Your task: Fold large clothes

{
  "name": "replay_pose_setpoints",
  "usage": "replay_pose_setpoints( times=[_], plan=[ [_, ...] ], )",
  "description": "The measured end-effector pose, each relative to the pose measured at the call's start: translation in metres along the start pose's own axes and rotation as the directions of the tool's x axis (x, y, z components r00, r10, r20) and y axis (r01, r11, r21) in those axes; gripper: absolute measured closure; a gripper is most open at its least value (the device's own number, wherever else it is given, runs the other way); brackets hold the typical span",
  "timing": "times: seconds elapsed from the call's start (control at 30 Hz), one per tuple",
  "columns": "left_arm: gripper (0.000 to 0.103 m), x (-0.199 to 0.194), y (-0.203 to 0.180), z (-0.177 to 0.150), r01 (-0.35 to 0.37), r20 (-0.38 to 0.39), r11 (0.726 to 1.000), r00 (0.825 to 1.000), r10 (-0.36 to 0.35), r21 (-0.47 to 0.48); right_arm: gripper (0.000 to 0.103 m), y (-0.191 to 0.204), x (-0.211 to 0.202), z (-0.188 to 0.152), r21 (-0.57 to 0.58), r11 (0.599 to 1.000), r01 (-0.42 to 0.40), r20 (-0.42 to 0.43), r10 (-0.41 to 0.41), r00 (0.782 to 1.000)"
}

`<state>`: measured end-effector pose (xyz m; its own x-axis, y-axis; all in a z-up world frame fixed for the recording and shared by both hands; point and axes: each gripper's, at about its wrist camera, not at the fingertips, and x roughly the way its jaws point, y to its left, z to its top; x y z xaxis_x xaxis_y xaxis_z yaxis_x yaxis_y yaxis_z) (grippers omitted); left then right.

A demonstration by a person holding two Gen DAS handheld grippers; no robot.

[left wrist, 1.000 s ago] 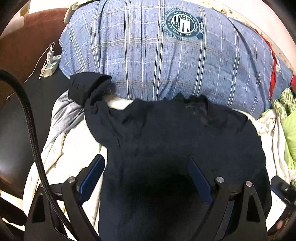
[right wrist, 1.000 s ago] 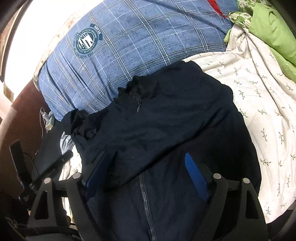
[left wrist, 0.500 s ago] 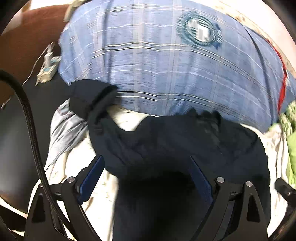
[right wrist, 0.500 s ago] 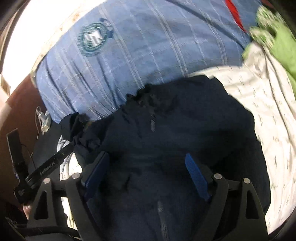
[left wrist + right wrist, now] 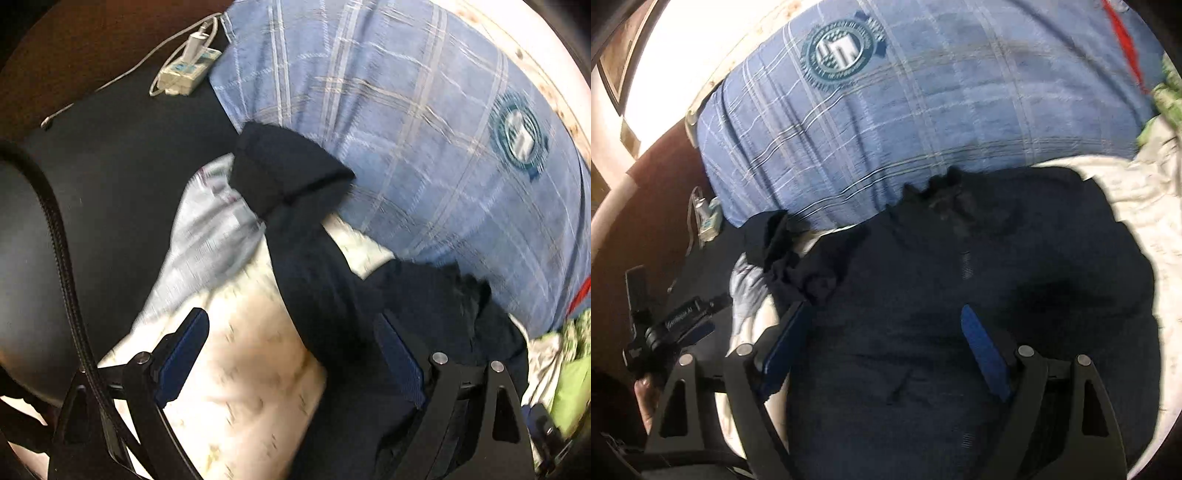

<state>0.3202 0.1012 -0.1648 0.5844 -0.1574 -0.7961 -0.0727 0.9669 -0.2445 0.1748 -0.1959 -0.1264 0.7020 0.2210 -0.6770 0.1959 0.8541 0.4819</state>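
Note:
A dark navy zip jacket [image 5: 979, 295] lies spread on a bed with a cream leaf-print sheet [image 5: 251, 369]. Its left sleeve [image 5: 295, 206] stretches away toward the far left, the cuff resting against a blue plaid pillow [image 5: 424, 129]. My left gripper [image 5: 291, 332] is open and empty, hovering over the sheet and the sleeve's base. My right gripper [image 5: 886, 325] is open and empty above the jacket's chest, with the zip [image 5: 966, 264] just ahead. The left gripper's body shows at the left of the right wrist view [image 5: 676, 321].
The blue plaid pillow [image 5: 923, 122] with a round crest runs along the far side. A white power strip [image 5: 184, 70] with a cable lies on a dark surface at the far left. Green fabric [image 5: 569, 380] is bunched at the right. A pale grey cloth [image 5: 210, 236] lies beside the sleeve.
Both grippers swung left and moved in closer. My left gripper now faces the sleeve and the bed's left edge instead of the jacket body. Both stay open.

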Motion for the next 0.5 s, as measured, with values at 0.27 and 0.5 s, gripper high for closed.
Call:
replay_pose_setpoints(
  times=[0.27, 0.5],
  plan=[
    [0.015, 0.03, 0.038, 0.044, -0.101, 0.04, 0.994, 0.994, 0.103, -0.047, 0.022, 0.034, 0.043, 0.012, 0.004, 0.991, -0.137, -0.067, 0.137, 0.988],
    [0.016, 0.031, 0.088, 0.039, -0.162, -0.048, 0.956, 0.987, 0.155, -0.243, 0.027, 0.084, 0.105, 0.032, -0.008, 0.971, -0.241, -0.173, 0.236, 0.956]
  ],
)
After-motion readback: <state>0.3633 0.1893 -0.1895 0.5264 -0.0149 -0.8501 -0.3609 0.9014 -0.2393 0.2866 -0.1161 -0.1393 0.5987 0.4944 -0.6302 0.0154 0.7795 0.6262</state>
